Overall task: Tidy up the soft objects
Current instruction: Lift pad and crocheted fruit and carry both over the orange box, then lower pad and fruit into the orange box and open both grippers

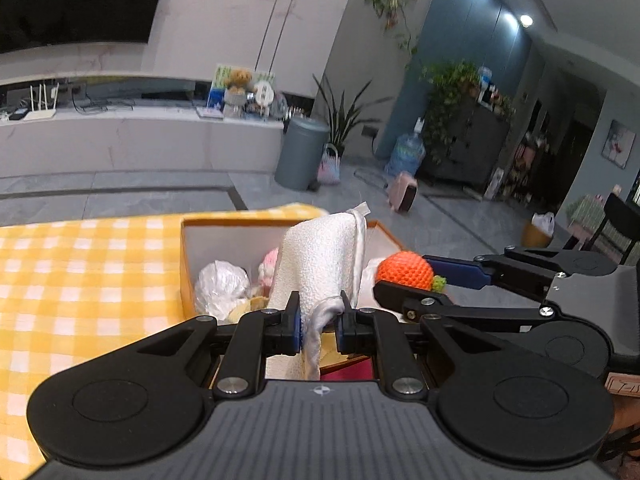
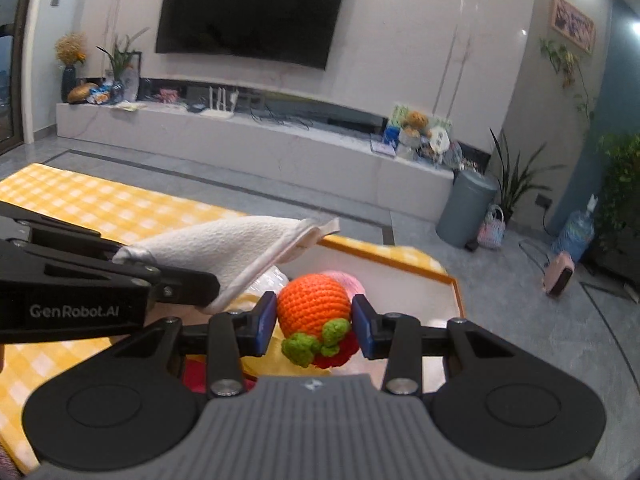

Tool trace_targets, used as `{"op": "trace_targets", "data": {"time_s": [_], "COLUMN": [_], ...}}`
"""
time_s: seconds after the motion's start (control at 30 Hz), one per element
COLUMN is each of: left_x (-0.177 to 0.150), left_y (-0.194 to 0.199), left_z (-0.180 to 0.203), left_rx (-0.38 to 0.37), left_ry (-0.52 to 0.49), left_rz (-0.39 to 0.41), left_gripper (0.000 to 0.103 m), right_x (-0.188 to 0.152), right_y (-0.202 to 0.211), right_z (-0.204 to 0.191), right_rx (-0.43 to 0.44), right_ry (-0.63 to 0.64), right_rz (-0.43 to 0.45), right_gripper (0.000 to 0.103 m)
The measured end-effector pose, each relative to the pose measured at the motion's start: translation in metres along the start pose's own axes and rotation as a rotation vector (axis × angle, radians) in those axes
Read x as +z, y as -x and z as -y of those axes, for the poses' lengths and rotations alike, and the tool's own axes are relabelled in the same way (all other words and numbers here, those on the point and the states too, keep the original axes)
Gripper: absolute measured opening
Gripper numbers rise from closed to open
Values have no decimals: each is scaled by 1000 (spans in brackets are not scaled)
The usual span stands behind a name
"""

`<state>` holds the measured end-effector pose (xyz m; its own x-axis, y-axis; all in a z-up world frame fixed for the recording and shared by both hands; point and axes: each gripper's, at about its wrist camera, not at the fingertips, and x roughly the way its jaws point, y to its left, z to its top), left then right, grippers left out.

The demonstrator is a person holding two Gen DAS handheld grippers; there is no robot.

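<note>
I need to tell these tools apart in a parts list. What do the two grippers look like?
Both are matte black linkage grippers with a ribbed grey body, round black side discs, silver screws and blue pads. The left gripper shows white "GenRobot.AI" lettering in the right wrist view. The right gripper looks identical.

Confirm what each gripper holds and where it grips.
Left gripper pinches the white towel at its lower hemmed edge. Right gripper clamps the orange crochet ball across its sides, above the open box.

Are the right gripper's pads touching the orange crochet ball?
Touching. The right wrist view shows the right gripper with both blue pads pressed against the sides of the orange crochet ball, no gap showing.
</note>
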<state>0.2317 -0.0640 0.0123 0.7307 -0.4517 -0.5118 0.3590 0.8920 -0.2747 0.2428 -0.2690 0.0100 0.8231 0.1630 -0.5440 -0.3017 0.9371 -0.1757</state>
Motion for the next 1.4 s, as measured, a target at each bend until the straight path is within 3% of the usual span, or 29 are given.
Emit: {"op": "trace_targets", "data": {"time_s": [0.47, 0.83, 0.93, 0.97, 1.03, 1.1, 1.23, 1.3, 1.4], "left_x": [-9, -18, -14, -13, -10, -8, 1, 6, 12], "left_y": [-66, -79, -79, -77, -73, -66, -50, -43, -29], "left_z": [-8, -16, -16, -15, -13, -13, -14, -12, -8], "left_rx": [20, 15, 16, 13, 18, 21, 20, 22, 15], "left_ry": [-5, 32, 32, 27, 21, 30, 51, 56, 66], "left_rz": [-125, -188, -190, -190, -177, -158, -130, -124, -101], "left_gripper": [17, 21, 32, 41, 49, 72, 80, 82, 85], "right_x": [-18, -36, -34, -33, -29, -28, -25, -23, -20], "right_y": [-64, -85, -84, -83, -80, -76, -64, -56, -40], "right_z": [29, 37, 37, 38, 35, 33, 30, 30, 31], "right_rx": [-5, 8, 10, 10, 1, -9, -29, -32, -28], "right_ry": [-87, -133, -135, -133, -119, -106, -85, -93, -119], "right_rz": [-106, -179, -180, -176, -169, -151, -127, -112, -86], "right_gripper": [40, 41, 41, 42, 47, 64, 71, 81, 85]}}
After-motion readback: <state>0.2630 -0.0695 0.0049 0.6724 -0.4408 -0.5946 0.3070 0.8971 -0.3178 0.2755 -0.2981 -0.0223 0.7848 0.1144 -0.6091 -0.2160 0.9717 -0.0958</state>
